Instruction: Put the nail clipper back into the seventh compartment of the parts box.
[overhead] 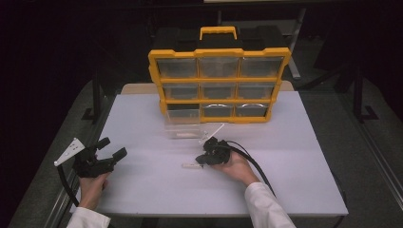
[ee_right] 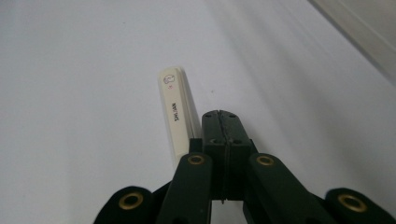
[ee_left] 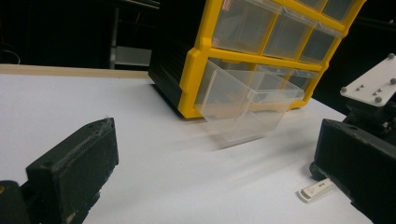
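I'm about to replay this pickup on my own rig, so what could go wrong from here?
1. The right gripper has its fingers shut beside the white stick, not around it, so it may only push the stick across the table.
2. The clear drawer hangs pulled out of the yellow organizer; a bump could knock it loose.
3. The left gripper sits open and apart, no help steadying anything.

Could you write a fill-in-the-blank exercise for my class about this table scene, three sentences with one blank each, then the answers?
1. The organizer cabinet has a frame coloured ____.
2. The clear drawer pulled out of it stands on the white ____.
3. The right gripper has its jaws ____, with the small white stick lying beside them; the left gripper has its jaws apart.

Answers: yellow; table; shut
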A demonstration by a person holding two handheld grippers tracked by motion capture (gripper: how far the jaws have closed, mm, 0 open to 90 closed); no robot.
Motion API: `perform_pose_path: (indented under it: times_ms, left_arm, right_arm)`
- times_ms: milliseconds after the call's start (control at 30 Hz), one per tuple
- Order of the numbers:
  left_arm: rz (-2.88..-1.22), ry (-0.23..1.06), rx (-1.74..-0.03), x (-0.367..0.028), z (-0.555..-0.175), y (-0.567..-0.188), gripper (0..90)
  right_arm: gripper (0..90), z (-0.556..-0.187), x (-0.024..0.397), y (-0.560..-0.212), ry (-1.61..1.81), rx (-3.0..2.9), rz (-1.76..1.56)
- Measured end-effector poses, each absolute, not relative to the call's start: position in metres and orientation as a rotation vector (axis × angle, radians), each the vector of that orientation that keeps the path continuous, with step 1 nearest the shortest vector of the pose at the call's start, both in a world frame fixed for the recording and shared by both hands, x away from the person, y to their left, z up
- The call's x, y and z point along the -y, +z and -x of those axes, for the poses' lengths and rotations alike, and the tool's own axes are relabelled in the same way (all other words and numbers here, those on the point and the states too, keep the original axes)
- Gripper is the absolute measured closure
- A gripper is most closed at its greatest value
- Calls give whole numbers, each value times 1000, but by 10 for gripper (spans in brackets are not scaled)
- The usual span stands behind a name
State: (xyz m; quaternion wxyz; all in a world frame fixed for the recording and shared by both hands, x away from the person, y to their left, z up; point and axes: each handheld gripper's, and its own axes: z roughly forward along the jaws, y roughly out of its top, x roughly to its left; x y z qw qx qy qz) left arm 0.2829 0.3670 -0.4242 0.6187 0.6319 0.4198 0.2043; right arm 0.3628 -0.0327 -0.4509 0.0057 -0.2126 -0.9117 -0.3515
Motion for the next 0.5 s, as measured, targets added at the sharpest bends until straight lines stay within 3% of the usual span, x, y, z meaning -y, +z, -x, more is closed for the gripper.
perform_pose_path:
  times_ms: [500]
  left_arm:
    - [-1452, 470, -964, -368, -283, -424, 0]
  right_arm:
    - [869, -358, 39, -436, -1080, 2884, 668]
